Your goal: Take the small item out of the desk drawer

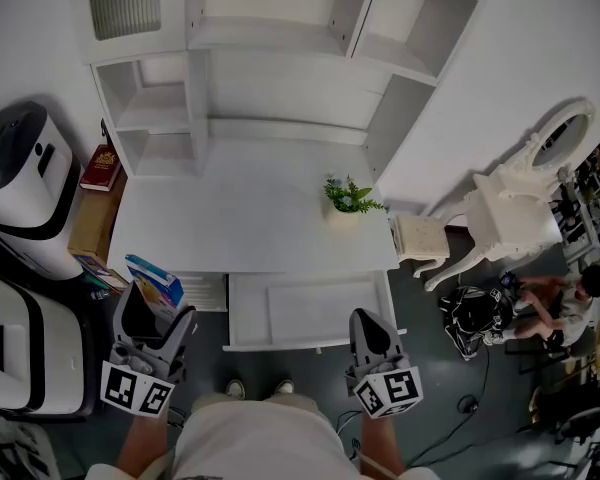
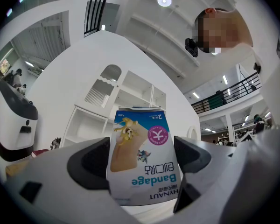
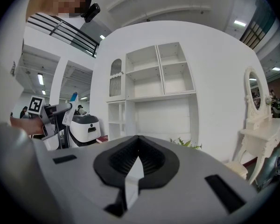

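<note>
My left gripper [image 1: 158, 315] is held up at the lower left, in front of the desk, shut on a small blue-and-white bandage box [image 1: 156, 282]. In the left gripper view the box [image 2: 141, 157] stands upside down between the two dark pads [image 2: 88, 164], lifted towards the shelves. The desk drawer [image 1: 310, 313] is pulled out below the white desktop [image 1: 240, 223], and its white inside shows nothing else. My right gripper [image 1: 373, 320] hovers at the drawer's right front corner; its jaws [image 3: 139, 160] are pressed together with nothing between them.
A small potted plant [image 1: 348, 198] stands at the desktop's right. White shelves [image 1: 280, 78] rise behind. A red book [image 1: 100, 168] on a cardboard box and white machines [image 1: 20, 188] lie left. A white vanity table [image 1: 510, 213] and a seated person [image 1: 570, 298] are right.
</note>
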`<state>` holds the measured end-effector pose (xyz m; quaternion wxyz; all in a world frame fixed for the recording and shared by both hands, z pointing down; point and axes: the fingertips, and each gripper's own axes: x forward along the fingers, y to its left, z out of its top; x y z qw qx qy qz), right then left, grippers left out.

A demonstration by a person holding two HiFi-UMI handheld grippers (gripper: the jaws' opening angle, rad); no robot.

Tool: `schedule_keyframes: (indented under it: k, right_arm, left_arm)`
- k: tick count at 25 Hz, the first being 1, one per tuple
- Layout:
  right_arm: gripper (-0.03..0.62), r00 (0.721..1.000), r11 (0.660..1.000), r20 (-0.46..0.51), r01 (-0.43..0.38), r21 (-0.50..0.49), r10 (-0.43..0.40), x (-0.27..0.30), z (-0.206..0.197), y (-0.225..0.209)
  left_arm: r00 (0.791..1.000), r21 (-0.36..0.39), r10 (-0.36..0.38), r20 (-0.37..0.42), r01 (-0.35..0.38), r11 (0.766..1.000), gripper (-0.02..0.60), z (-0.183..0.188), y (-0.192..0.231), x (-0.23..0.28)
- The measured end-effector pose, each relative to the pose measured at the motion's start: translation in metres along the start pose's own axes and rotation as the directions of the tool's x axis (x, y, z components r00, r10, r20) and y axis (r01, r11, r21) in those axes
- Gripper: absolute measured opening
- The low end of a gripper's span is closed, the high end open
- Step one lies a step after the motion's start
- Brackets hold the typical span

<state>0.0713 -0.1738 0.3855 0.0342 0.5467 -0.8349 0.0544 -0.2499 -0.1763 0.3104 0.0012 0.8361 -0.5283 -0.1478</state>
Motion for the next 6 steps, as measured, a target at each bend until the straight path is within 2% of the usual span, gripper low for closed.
schedule_keyframes:
  k: [6]
  right_arm:
    - [0.009,1.0,1.0,0.004,-0.006,-0.007,0.006,0.0026,0.0029,0.0003]
  left_arm:
    - [1.0,-0.001,0.005,0.003,-0.005,1.0,0.436,-0.0003,-0.0003,0.0004]
